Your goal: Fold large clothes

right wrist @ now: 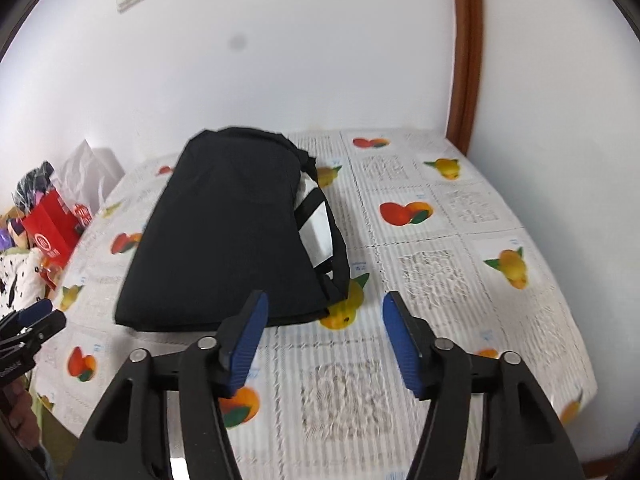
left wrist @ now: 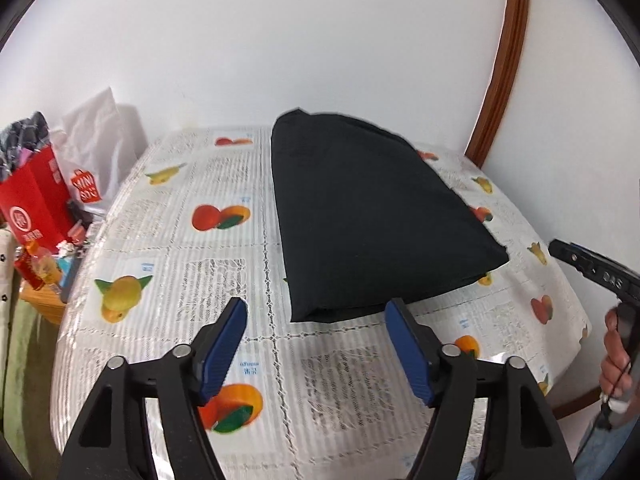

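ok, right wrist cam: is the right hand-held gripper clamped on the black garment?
No. The right hand-held gripper has its blue pads spread with only tablecloth between them, and the folded black garment lies free beyond them.

White plastic bag [left wrist: 86, 188], at nine o'clock beside the table: a red shopping-bag emblem bearing white letters, seemingly "MINI SOU", shown reversed or skewed, so the reading was uncertain.

Red paper bag [left wrist: 34, 208], just beside the white one: a round white seal and white characters, too small to read.

Right gripper [left wrist: 592, 270], at three o'clock in the left wrist view: raised letters "DAS" on its black body.

Tablecloth [left wrist: 244, 366]: small blue captions beside the fruit prints and blocks of newsprint-style text, all illegible.
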### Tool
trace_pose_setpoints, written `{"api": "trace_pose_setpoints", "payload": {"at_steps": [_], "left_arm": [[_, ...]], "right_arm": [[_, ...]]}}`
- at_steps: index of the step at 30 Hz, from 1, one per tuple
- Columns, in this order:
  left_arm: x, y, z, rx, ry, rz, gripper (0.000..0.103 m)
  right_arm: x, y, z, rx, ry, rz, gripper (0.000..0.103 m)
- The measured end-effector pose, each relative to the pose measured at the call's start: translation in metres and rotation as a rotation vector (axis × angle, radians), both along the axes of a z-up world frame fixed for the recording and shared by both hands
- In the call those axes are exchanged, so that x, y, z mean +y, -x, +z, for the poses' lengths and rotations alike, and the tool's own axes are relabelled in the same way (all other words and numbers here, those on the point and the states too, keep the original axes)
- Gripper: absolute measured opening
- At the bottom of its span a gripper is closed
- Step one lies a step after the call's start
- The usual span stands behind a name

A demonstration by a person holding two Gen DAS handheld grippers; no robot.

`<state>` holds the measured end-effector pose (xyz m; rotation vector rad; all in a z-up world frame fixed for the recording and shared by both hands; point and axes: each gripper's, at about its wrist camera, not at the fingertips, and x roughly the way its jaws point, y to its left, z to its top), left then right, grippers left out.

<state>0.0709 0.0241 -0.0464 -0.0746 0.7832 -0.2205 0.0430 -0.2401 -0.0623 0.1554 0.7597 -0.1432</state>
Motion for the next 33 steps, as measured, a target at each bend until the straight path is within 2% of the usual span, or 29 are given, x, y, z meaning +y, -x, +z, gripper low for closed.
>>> {"api": "trace_pose_setpoints", "payload": {"at_steps": [5, 7, 8, 9, 12, 16, 21, 33], "left_arm": [[-0.007, 0.034, 0.022, -0.050, -0.020, 0.032, 0.083], [-0.009, 0.049, 0.030, -0.073, -0.032, 0.046, 0.085], [-0.010, 0.057, 0.034, -0.086, -0.039, 0.052, 0.087], [-0.011, 0.065, 0.038, -0.101, -0.048, 0.056, 0.089], [-0.012, 0.085, 0.049, -0.135, -0.066, 0.063, 0.094], [-0.013, 0.106, 0.062, -0.171, -0.062, 0.076, 0.100], [-0.016, 0.120, 0.066, -0.189, -0.057, 0.059, 0.101], [-0.022, 0.132, 0.074, -0.222, -0.071, 0.049, 0.101]], "right_arm": [[0.011, 0.044, 0.028, -0.049, 0.007, -0.020, 0.065], [0.017, 0.064, 0.040, -0.080, 0.033, -0.032, 0.075], [0.021, 0.073, 0.045, -0.094, 0.049, -0.038, 0.088], [0.025, 0.083, 0.049, -0.110, 0.072, -0.045, 0.095], [0.036, 0.106, 0.058, -0.121, 0.120, -0.041, 0.097], [0.044, 0.131, 0.064, -0.136, 0.129, -0.050, 0.100], [0.049, 0.151, 0.067, -0.151, 0.142, -0.071, 0.102], [0.042, 0.165, 0.073, -0.171, 0.138, -0.117, 0.102]]}}
